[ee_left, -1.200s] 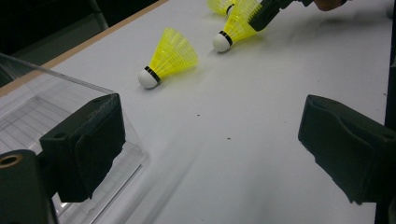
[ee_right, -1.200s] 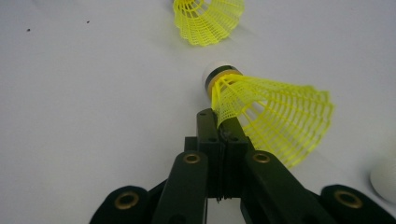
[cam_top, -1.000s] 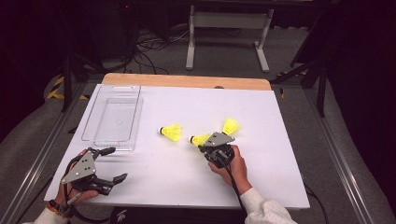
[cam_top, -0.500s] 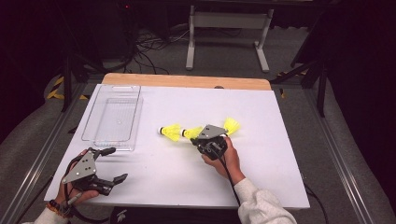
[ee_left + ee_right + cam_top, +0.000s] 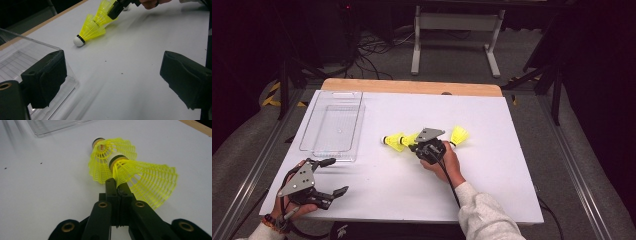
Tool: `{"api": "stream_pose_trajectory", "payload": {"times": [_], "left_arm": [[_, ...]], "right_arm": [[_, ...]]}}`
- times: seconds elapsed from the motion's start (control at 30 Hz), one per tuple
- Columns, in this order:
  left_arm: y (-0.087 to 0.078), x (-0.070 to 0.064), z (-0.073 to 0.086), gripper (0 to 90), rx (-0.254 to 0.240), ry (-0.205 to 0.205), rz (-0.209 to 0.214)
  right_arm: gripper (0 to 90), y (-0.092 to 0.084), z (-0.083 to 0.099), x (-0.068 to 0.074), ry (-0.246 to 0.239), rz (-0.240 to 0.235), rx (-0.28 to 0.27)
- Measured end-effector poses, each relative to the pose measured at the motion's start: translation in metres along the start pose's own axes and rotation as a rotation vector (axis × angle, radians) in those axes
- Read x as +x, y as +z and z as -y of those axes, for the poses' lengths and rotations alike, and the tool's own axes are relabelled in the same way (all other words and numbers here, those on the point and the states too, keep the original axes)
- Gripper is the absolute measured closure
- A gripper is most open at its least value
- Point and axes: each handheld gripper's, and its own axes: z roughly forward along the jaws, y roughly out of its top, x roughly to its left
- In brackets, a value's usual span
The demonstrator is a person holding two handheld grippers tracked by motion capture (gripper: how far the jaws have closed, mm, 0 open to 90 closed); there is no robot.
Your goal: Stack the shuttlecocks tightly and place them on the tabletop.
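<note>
Near the table's middle, our right gripper [image 5: 117, 186] is clamped on a yellow mesh shuttlecock [image 5: 145, 182], touching a second one [image 5: 393, 141]; a third [image 5: 459, 135] lies behind. Our wide-open left gripper [image 5: 334, 176] holds nothing, and the clear plastic tray [image 5: 312, 145] has none yet.

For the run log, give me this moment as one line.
right gripper: shut on held shuttlecock | beside second shuttlecock | left gripper: open, empty | tray: empty
</note>
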Motion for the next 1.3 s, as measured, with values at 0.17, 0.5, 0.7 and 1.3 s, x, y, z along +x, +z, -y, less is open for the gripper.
{"api": "stream_pose_trajectory", "payload": {"times": [0.17, 0.5, 0.7, 1.3], "left_arm": [[0.000, 0.000, 0.001, 8.0, 0.005, -0.003, 0.000], [0.000, 0.000, 0.001, 7.9, 0.008, 0.005, 0.009], [0.001, 0.000, 0.001, 7.9, 0.009, 0.003, 0.011], [-0.002, -0.002, 0.000, 7.8, 0.002, 0.009, 0.006]], "right_arm": [[89.8, 0.010, -0.003, 0.001, -0.005, -0.011, 0.006], [89.6, 0.015, -0.004, 0.000, -0.018, -0.048, -0.017], [88.1, 0.020, -0.007, 0.004, -0.036, -0.061, -0.017], [57.7, 0.013, 0.004, 0.009, 0.009, -0.054, 0.007]]}}
